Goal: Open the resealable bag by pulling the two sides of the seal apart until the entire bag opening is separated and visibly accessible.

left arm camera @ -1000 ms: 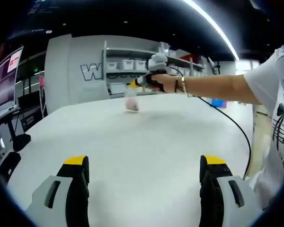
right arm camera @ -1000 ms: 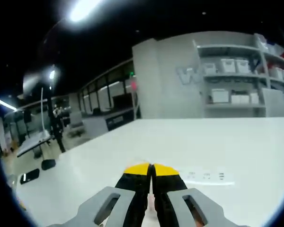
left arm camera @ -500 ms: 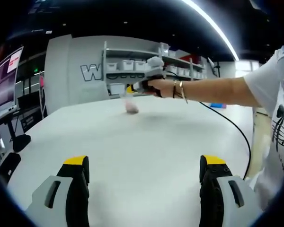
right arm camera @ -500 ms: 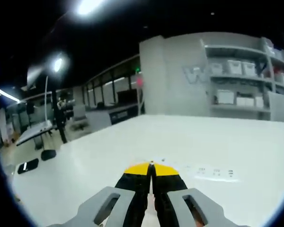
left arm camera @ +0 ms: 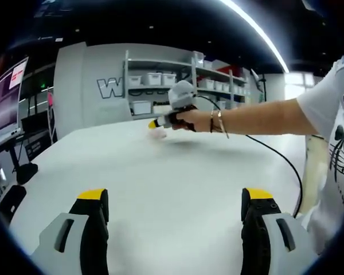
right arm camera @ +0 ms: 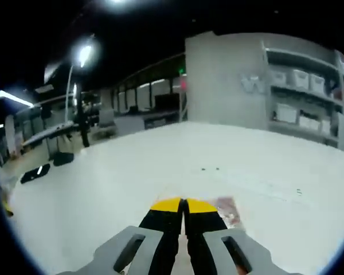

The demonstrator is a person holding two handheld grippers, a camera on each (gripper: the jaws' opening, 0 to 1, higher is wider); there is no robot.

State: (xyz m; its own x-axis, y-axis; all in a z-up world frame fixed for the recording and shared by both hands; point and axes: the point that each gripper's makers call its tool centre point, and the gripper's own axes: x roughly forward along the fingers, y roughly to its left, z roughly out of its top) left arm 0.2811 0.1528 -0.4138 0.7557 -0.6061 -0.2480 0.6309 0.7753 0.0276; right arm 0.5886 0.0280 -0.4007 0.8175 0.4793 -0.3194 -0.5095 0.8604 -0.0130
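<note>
The big white table took up most of both views, stretching out ahead of the jaws in the left gripper view and the right gripper view alike. Beyond its far edge was a grey wall with shelving stacked with white storage bins, sitting way out past the left jaw tips. On the right side of the left gripper view was a person in a white printed T-shirt, arm stretched over the table with a bracelet at the wrist, and a black cable trailed from that hand back toward the body. The left gripper was released, its two yellow-tipped jaws standing wide apart with nothing but bare tabletop between them. The right gripper was way out ahead of the left jaws, held low over the table. In its own view its jaws were clenched tight together, yellow tips touching, and a bit of clear plastic showed right at and below the tips, so it looked to be pinching the resealable bag. The bag lay on the table just right of and under those closed tips, with something pinkish inside. It was too blurry to tell whether the seal was open.
</note>
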